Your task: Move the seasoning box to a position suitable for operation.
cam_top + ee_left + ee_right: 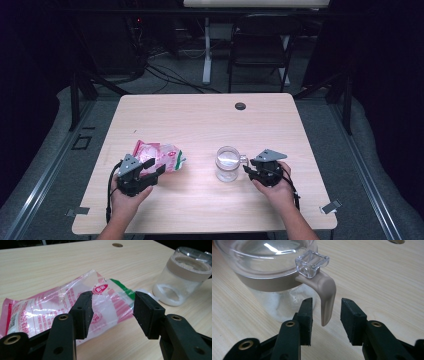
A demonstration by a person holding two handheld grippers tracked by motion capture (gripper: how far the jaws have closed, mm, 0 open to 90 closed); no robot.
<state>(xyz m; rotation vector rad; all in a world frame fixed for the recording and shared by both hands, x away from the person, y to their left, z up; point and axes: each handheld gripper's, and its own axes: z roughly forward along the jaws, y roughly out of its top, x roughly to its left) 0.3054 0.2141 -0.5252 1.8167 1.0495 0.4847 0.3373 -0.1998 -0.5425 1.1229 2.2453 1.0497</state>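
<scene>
High view overhead; gripper views close on table.

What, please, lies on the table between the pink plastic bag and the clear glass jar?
Nothing: in the high view only bare wooden table separates the pink plastic bag from the clear glass jar.

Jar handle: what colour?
Beige, matching the jar's collar band; the handle shows best in the right gripper view.

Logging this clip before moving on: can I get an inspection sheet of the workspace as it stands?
Surface: light wooden table, dark grommet near far edge.
Job's things: pink plastic bag lying flat; lidded clear jar upright, beige handle.
Clutter: nothing seen.
Grippers: left gripper open at the bag's near edge; right gripper open, jaws astride the handle, pads not touching.
Cables: black cable off left gripper.
Surroundings: folding chair, floor cables.
</scene>
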